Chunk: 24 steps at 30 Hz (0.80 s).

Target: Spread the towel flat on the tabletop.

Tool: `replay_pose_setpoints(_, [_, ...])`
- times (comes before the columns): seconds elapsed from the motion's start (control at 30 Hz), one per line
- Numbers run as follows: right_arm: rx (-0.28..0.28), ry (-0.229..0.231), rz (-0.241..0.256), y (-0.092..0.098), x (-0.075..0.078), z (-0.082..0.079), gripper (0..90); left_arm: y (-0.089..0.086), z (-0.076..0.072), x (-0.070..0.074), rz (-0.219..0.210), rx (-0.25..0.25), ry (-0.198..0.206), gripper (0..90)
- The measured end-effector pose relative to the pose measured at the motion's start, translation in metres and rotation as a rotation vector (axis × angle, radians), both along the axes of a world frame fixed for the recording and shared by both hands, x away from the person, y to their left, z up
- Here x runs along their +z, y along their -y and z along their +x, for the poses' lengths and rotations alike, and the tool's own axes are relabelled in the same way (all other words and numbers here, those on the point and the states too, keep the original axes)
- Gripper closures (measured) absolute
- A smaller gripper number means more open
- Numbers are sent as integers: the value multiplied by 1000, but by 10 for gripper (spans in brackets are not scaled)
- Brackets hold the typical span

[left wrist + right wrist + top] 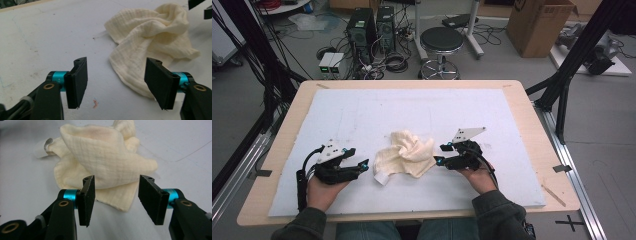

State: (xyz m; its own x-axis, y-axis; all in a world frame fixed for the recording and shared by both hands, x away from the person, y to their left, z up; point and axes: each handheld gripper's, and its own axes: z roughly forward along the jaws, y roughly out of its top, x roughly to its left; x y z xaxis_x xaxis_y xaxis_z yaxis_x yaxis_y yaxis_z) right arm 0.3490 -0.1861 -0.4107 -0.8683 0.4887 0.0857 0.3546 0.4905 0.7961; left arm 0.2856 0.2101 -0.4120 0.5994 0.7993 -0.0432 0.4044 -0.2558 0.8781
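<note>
A crumpled cream cloth [408, 152] lies near the middle of the white mat [362, 115]; a white tag sticks out at its near left corner. My left gripper [363, 165] sits open just left of the cloth, close to that corner. In the left gripper view the cloth [150, 42] lies ahead and to the right, its edge running behind the right jaw of the left gripper [120, 82]. My right gripper [441, 155] is open at the cloth's right edge. In the right gripper view the cloth [105, 162] lies just beyond the tips of the right gripper [116, 200], nothing between them.
The mat covers a wooden table [537, 130]. On the floor beyond stand a round black stool [441, 41], computer towers [371, 30] with cables, and a cardboard box [539, 25]. Black frame legs [572, 55] rise at the right.
</note>
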Motion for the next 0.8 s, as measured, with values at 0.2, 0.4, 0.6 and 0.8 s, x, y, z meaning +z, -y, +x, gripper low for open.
replay_pose_setpoints(0.2, [7, -13, -23, -2, -6, 2, 507, 8, 6, -4, -24, -29, -22, 416])
replay_pose_setpoints(0.4, [13, -29, -30, -5, -12, 3, 551, 22, 7, -12, 44, -86, -62, 378])
replay_pose_setpoints(0.6, [8, -41, -34, -4, -17, 6, 589, 29, 6, -18, 86, -135, -76, 405])
replay_pose_setpoints(0.8, [12, -59, -35, -3, -19, 6, 615, 34, 5, -20, 98, -173, -96, 555])
